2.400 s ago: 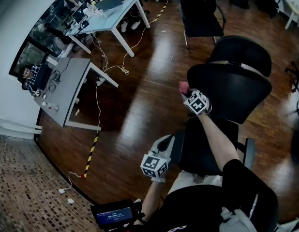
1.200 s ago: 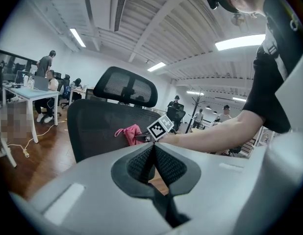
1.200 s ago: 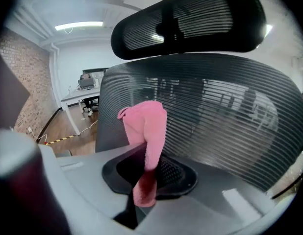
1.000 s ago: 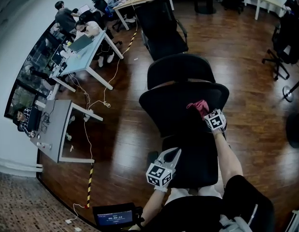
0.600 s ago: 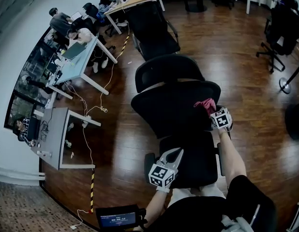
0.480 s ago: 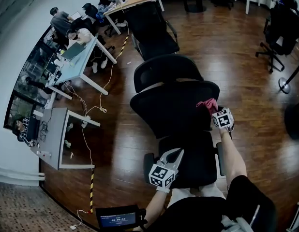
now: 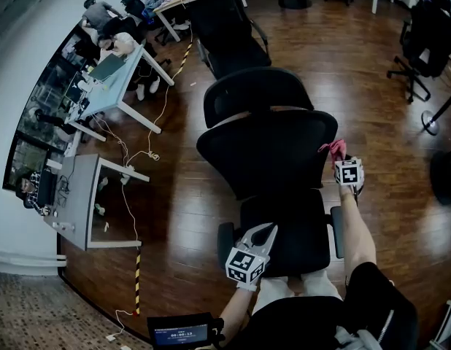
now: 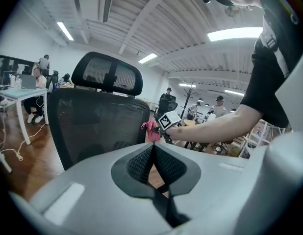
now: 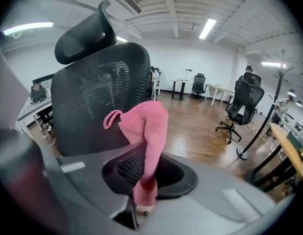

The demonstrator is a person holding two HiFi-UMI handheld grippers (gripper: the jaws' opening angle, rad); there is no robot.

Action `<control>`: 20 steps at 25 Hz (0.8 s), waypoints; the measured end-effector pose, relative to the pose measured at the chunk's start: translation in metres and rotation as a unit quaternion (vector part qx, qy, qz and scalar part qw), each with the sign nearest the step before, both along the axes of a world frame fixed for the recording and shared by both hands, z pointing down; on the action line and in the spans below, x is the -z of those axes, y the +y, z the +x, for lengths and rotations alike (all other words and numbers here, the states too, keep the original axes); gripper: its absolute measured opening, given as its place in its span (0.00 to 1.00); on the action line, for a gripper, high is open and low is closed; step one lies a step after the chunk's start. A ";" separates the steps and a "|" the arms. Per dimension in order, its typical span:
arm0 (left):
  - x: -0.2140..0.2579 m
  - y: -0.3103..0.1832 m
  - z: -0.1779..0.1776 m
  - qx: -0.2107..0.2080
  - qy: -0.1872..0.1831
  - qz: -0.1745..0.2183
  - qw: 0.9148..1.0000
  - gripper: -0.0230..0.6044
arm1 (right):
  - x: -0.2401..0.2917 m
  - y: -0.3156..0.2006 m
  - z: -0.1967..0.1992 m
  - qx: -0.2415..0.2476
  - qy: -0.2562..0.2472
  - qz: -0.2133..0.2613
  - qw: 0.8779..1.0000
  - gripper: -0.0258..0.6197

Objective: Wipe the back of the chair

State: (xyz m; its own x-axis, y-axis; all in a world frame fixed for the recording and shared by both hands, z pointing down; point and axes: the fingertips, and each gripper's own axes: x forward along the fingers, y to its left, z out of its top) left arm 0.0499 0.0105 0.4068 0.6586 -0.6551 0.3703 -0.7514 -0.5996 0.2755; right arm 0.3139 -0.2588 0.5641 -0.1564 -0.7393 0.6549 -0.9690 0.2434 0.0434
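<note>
Head view: right gripper point(image 7: 341, 157) holds a pink cloth point(image 7: 334, 149) just beside the chair back point(image 7: 269, 152), at its 3 o'clock edge; left gripper point(image 7: 263, 230) lies at its 6 o'clock.
Left gripper view — jaws together, empty.
Right gripper view — jaws clamped on the cloth, chair back at 10 o'clock.

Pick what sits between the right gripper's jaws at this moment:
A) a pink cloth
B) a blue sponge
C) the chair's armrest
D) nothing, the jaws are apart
A: in the right gripper view, the right gripper is shut on the pink cloth, which sticks up out of the jaws in front of the chair's mesh back.
</note>
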 end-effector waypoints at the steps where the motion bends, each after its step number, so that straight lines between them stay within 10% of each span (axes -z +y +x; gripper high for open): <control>1: -0.001 0.002 -0.003 0.001 0.001 -0.002 1.000 0.02 | -0.002 0.001 -0.008 0.007 0.004 -0.002 1.000 0.10; 20: -0.010 0.023 -0.115 0.056 0.009 -0.012 0.998 0.02 | -0.007 0.012 -0.211 0.116 0.025 0.003 0.993 0.10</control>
State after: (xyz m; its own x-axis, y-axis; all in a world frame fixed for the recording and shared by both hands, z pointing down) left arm -0.0646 0.0336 0.4166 0.5887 -0.7158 0.3756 -0.8079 -0.5059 0.3021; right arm 0.1025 -0.2471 0.5714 -0.2916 -0.6902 0.6623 -0.8831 0.4603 0.0910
